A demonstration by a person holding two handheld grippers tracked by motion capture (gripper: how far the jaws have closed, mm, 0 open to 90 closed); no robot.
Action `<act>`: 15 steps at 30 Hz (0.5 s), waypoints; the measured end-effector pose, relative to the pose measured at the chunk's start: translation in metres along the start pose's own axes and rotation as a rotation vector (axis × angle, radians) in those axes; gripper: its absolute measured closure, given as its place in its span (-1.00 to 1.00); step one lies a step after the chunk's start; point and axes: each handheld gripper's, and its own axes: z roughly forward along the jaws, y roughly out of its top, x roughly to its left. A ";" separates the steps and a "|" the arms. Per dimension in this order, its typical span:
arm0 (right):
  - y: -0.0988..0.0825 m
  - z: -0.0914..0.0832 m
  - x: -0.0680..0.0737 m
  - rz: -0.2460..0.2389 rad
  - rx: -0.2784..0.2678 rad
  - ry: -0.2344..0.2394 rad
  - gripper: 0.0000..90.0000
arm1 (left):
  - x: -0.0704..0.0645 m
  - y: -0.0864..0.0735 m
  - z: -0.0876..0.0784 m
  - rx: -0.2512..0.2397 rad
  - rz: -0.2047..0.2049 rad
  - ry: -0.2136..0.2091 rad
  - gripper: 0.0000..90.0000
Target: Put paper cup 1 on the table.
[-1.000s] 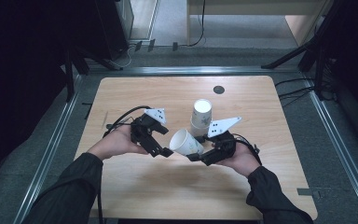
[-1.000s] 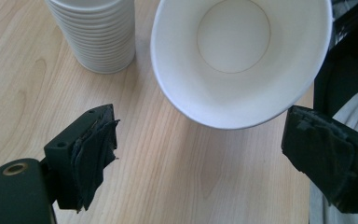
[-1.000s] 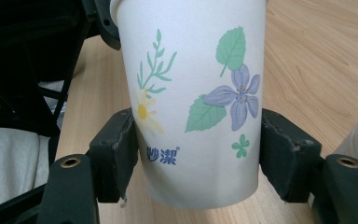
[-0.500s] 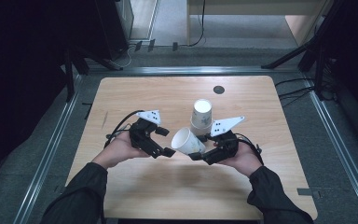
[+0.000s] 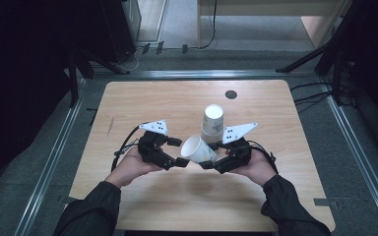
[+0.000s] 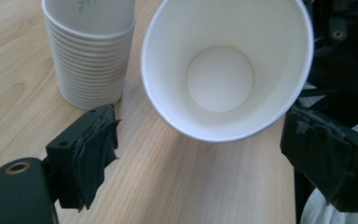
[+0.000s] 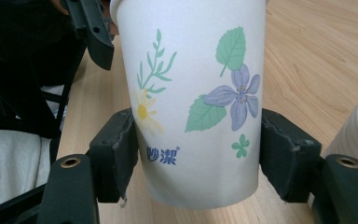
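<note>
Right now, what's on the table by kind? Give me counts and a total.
Loose paper cup, held in the right gripper: 1
Stack of nested cups: 1
Black round disc by the far edge: 1
Grippers: 2, the left gripper with jaws open at the cup's mouth
Total: 5

- A light wooden desk (image 5: 142,103) with rounded corners carries everything.
- A small dark round disc (image 5: 231,94) sits in the desk near its far edge.
- Grey floor (image 5: 177,19) lies beyond the desk, with a black cable (image 5: 211,29) trailing across it.
- Metal rails (image 5: 54,157) run along the desk's sides.
- Pale wooden furniture (image 5: 320,14) stands at the far right.
</note>
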 end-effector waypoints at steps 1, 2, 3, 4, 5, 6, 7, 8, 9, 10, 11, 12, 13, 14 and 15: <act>0.000 0.001 0.000 0.003 0.002 0.005 -0.25 | 0.000 0.000 0.000 -0.003 -0.001 -0.004 -0.75; 0.000 0.001 0.000 0.003 0.002 0.006 -0.25 | 0.000 0.000 0.001 -0.005 0.000 -0.007 -0.74; -0.001 0.001 0.000 0.003 0.001 0.008 -0.25 | -0.001 0.000 0.001 -0.008 0.003 -0.005 -0.74; -0.001 0.002 0.000 0.005 0.001 0.009 -0.25 | -0.001 0.001 0.002 -0.015 0.001 -0.005 -0.74; -0.001 0.002 0.000 0.007 0.001 0.010 -0.25 | -0.001 0.001 0.002 -0.021 0.001 -0.005 -0.74; -0.001 0.003 0.000 0.011 0.001 0.016 -0.25 | -0.001 0.001 0.003 -0.029 -0.004 -0.015 -0.73; -0.001 0.004 -0.001 0.006 0.000 0.019 -0.25 | 0.000 0.001 0.003 -0.039 -0.014 -0.029 -0.73; -0.001 0.004 -0.001 0.008 -0.001 0.021 -0.25 | 0.000 0.001 0.004 -0.045 -0.021 -0.042 -0.72; -0.001 0.005 -0.001 0.007 -0.003 0.025 -0.25 | 0.001 0.001 0.004 -0.047 -0.021 -0.044 -0.72; -0.001 0.006 -0.001 0.010 -0.003 0.026 -0.25 | 0.001 0.001 0.005 -0.047 -0.020 -0.044 -0.71; -0.001 0.006 -0.001 0.012 -0.002 0.030 -0.25 | 0.001 0.002 0.006 -0.048 -0.020 -0.046 -0.71; -0.001 0.007 -0.001 0.013 0.001 0.034 -0.25 | 0.000 0.002 0.006 -0.050 -0.017 -0.045 -0.71; -0.001 0.008 -0.001 0.010 0.002 0.038 -0.25 | 0.000 0.002 0.007 -0.052 -0.020 -0.049 -0.71; -0.001 0.009 -0.001 0.009 0.003 0.037 -0.25 | 0.000 0.003 0.007 -0.055 -0.016 -0.050 -0.71; -0.001 0.009 -0.001 0.010 0.003 0.039 -0.25 | -0.001 0.003 0.008 -0.058 -0.016 -0.047 -0.71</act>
